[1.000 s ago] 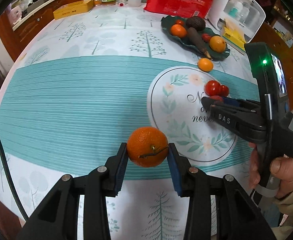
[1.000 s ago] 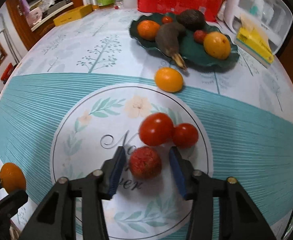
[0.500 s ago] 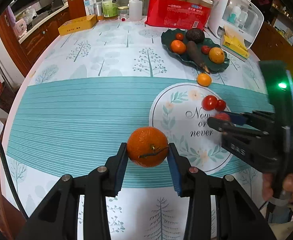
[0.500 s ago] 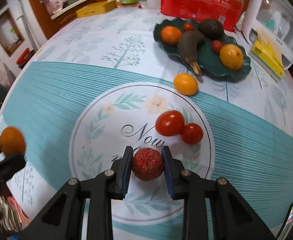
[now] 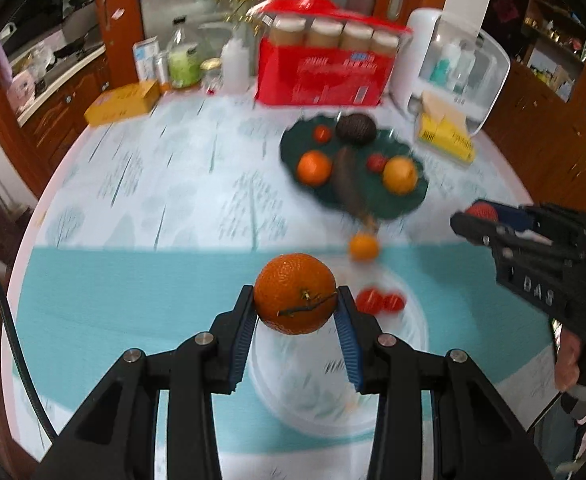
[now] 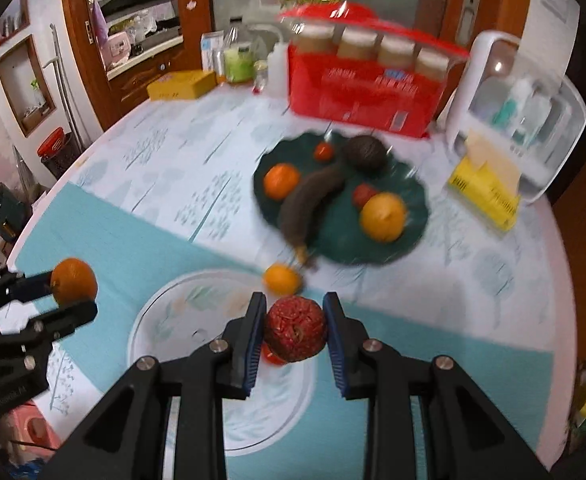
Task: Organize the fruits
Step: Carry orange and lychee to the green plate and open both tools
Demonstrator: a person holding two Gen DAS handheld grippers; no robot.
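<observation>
Well, the left gripper [image 5: 295, 312] clamps an orange [image 5: 295, 294], held above the tablecloth [image 5: 133, 280]. Its partner, the right gripper [image 6: 294, 330], squeezes a bumpy red fruit [image 6: 295, 329]; the dark green plate [image 6: 409, 236] sits at one o'clock beyond.

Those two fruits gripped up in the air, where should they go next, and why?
Probably onward to the green plate. The left gripper holds an orange and the right gripper a bumpy red fruit, both lifted off the tablecloth, and the plate already holds other fruit, so carrying them over it seems the natural step.
</observation>
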